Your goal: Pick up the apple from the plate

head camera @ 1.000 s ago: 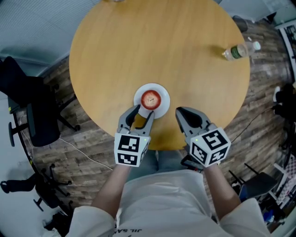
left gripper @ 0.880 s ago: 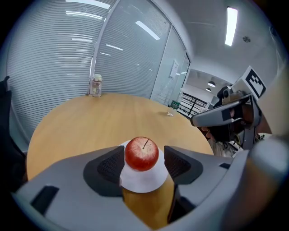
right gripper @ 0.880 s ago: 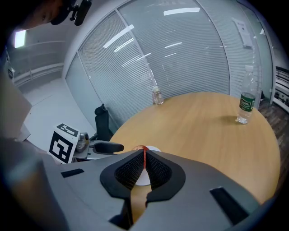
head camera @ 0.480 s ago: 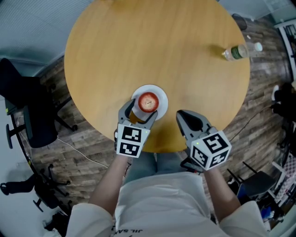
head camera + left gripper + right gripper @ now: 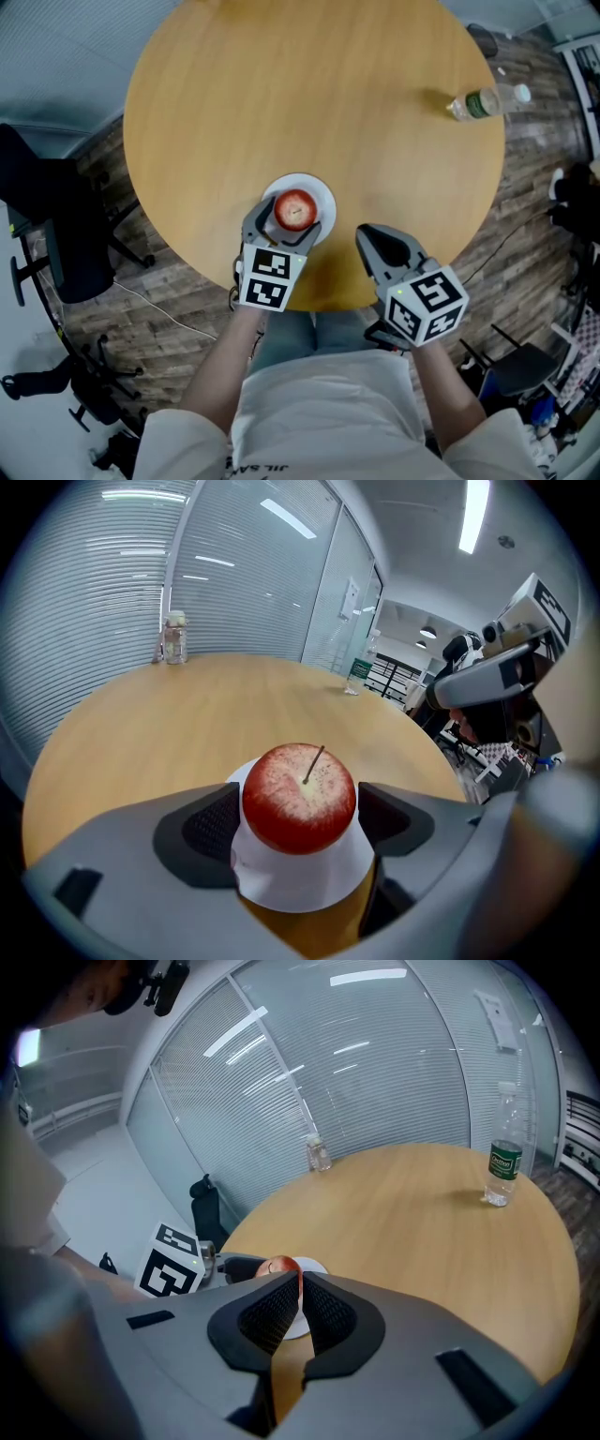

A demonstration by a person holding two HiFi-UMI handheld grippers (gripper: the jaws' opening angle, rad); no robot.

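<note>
Apple point(image 5: 300, 797) not yet lifted: it sits upright in the middle of the plate point(image 5: 302, 892), between the left gripper's point(image 5: 284, 225) jaws. These have just been opening and stand wide, pads flanking it without pressing. Closing and raising are left to do. Right gripper point(image 5: 298, 1305), just beside the plate, has its jaws together, empty. Table point(image 5: 309, 94) under the plate: round, smooth pale wood. Plate: small, white, glossy. Apple: round, red, speckled, thin stem.
</note>
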